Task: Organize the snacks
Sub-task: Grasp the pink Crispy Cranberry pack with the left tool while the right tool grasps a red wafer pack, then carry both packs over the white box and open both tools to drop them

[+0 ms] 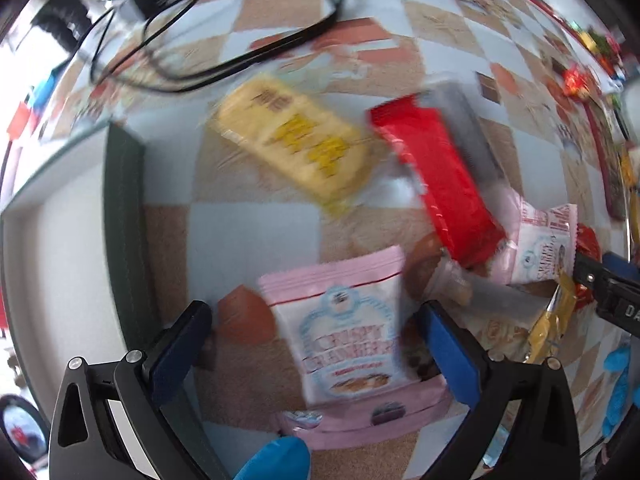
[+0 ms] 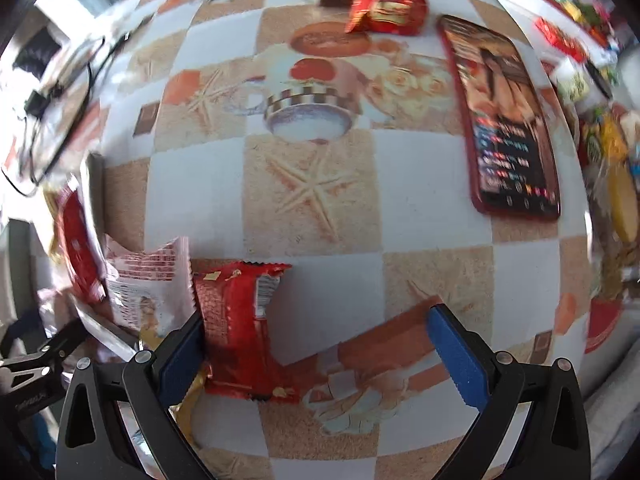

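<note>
In the left wrist view my left gripper [image 1: 316, 344] is open, its jaws on either side of a pink and white cracker pouch [image 1: 344, 332] lying on the patterned tablecloth. Beyond it lie a yellow cracker pack [image 1: 296, 140] and a long red bar [image 1: 436, 180]. A second pink pouch [image 1: 540, 244] lies at the right, beside the tip of the other gripper. In the right wrist view my right gripper [image 2: 316, 344] is open over a red wafer pack [image 2: 240, 328], whose left side touches the left pad. A white and red pouch [image 2: 148, 284] lies to its left.
A red-cased phone [image 2: 508, 120] lies screen up at the right. Red candy wrappers [image 2: 384, 8] lie at the far side. Black cables [image 1: 224, 40] loop across the far table. A white tray with a dark green edge [image 1: 124, 220] stands at the left. More snacks crowd the right edge [image 2: 612, 184].
</note>
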Demonstrator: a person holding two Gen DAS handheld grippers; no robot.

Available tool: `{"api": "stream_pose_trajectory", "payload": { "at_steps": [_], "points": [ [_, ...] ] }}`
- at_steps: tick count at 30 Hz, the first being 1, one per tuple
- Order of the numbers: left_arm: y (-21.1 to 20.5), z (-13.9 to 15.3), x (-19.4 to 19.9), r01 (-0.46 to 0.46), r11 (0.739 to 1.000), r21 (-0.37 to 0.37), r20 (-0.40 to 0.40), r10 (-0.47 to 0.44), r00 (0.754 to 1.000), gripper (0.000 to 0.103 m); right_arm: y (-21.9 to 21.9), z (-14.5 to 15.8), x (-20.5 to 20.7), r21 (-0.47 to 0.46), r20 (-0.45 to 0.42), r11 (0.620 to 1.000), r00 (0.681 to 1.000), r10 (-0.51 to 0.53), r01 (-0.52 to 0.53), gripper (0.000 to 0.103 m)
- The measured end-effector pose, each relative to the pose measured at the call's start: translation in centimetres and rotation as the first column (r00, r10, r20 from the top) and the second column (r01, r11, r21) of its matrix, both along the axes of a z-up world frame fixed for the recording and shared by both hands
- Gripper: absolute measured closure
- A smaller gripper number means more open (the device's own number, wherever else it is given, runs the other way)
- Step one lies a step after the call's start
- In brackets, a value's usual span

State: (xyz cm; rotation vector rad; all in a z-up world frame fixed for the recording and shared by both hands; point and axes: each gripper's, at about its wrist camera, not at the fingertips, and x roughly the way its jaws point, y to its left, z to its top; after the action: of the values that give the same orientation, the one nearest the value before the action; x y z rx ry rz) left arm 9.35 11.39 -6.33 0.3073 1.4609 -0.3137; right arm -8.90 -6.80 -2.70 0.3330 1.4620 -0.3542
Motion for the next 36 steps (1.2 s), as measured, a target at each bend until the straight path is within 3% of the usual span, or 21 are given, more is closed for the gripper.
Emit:
{"api": "stream_pose_trajectory", "payload": {
  "at_steps": [7, 13, 14, 16, 18, 21, 25, 36],
  "points": [
    [-1.2, -0.4, 0.5, 0.005, 1.000, -0.013, 0.026, -0.005, 1.000, 0.000, 0.6, 0.0, 0.1, 0.000, 0.002, 1.000, 1.000, 0.001, -0.001, 0.000],
    [-1.0, -0.7, 0.9, -0.018, 1.000, 0.025, -0.073, 0.020, 0.997, 0.002, 0.1, -0.3, 2.2, 0.026, -0.046, 1.000, 0.999, 0.013, -0.012, 0.002],
    [-1.2, -0.9, 1.4, -0.013, 1.000, 0.024, -0.073, 0.015, 0.997, 0.004, 0.3, -0.1, 2.6, 0.020, -0.043, 0.999, 0.999, 0.028, -0.027, 0.009],
    [-2.1, -0.5, 1.9, 0.015, 1.000, 0.018, -0.059, -0.014, 0.998, 0.018, 0.9, 0.5, 3.1, 0.013, -0.028, 0.998, 0.998, 0.060, -0.060, 0.025],
    [-2.5, 0.5, 1.4, 0.038, 0.999, 0.010, -0.051, -0.037, 0.998, 0.031, 1.3, 1.2, 3.6, 0.012, -0.013, 0.997, 0.997, 0.081, -0.081, 0.059],
    [-3.1, 1.0, 1.5, 0.059, 0.998, -0.006, -0.041, -0.059, 0.997, 0.058, 0.6, 1.6, 4.0, 0.041, -0.015, 0.998, 0.999, 0.045, -0.045, 0.076],
    [-2.8, 1.6, 1.8, 0.039, 0.997, -0.070, -0.080, -0.044, 0.996, 0.060, -0.8, 1.9, 3.6, 0.144, 0.000, 0.989, 1.000, -0.023, 0.023, 0.076],
    [0.9, 8.0, -0.1, 0.107, 0.980, -0.166, 0.005, -0.108, 0.994, 0.060, -0.3, 5.8, 0.4, 0.262, 0.048, 0.962, 0.994, -0.097, 0.081, 0.076]
  ]
}}
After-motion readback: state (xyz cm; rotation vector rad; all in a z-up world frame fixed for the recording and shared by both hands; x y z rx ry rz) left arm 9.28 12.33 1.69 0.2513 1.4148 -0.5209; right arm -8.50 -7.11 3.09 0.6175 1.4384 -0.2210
